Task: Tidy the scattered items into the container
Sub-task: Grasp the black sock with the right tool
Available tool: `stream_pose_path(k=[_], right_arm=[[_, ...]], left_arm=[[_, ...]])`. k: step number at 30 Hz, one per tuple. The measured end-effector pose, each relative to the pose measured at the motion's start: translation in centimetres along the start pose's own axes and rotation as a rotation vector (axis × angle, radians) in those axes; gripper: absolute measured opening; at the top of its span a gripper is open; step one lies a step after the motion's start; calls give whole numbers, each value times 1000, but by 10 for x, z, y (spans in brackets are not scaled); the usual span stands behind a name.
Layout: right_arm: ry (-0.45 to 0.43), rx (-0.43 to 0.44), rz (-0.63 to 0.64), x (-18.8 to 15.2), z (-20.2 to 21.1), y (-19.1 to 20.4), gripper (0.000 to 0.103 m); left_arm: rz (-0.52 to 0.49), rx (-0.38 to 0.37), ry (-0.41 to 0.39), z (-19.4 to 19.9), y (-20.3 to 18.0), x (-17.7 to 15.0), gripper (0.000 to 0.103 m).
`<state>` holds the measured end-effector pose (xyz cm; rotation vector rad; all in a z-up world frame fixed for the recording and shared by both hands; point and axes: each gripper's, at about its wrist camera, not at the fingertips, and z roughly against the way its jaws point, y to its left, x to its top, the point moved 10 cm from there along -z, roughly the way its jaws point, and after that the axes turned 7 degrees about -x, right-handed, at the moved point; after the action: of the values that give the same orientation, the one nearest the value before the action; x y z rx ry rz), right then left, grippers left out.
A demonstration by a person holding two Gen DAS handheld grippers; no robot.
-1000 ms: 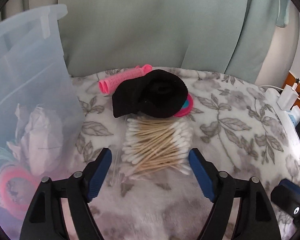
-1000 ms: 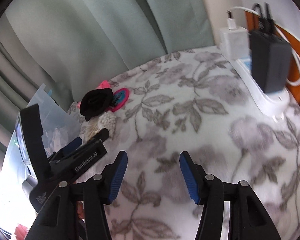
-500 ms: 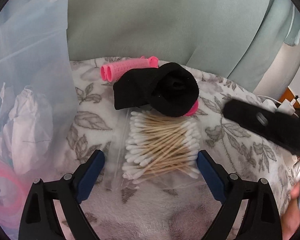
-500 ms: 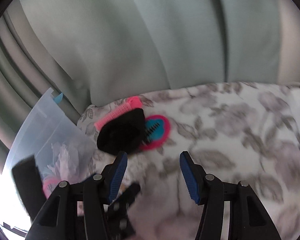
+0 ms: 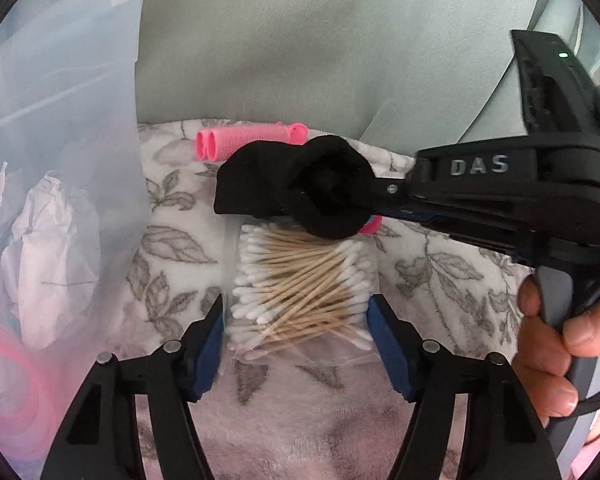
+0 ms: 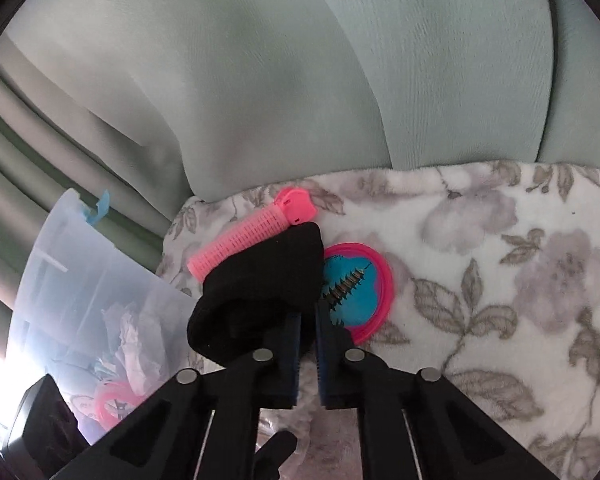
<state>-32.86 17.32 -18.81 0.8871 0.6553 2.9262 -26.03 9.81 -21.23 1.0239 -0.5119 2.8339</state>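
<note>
Cotton swabs [image 5: 300, 284], packed in a clear plastic bag, are lying on the floral blanket [image 5: 440, 280] between the blue pads of the left claw [image 5: 296, 344], whose jaws are closing around the bag; whether the pads are already touching it I cannot tell. Just beyond the swabs, the right claw [image 6: 308, 334] is pinching shut on the edge of a black sock [image 6: 260, 292], with the fabric sitting between its blue pads. A person's hand [image 5: 560, 344] is gripping that claw's handle at the right of the left wrist view. The sock is lying across a pink hair roller [image 6: 244, 236] and is overlapping a pink-rimmed round item with a blue centre [image 6: 360, 288]. The clear plastic container [image 5: 52, 160] is standing at the left, just beside the swabs, and is holding crumpled white paper [image 5: 48, 256] and something pink [image 5: 8, 392].
</note>
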Motion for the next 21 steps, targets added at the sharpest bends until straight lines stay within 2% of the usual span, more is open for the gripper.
stream_pose_path(k=[7,13,16,21], right_arm=[[-50,-53,-61,-17,41,-15,6],[-73,-55,-201,-55,84,-38,6],[-98,-38,-255,-72,111,-39,6],[-200,41,-313,-81,172,-30,6]], left_arm=[[-3,-16,37,11,-9,-11,69],[-27,-24,80,31,-21,-32,69],[-45,-23,91,45,-32,-42,69],[-79,-28,79,72,-44,-48,68]])
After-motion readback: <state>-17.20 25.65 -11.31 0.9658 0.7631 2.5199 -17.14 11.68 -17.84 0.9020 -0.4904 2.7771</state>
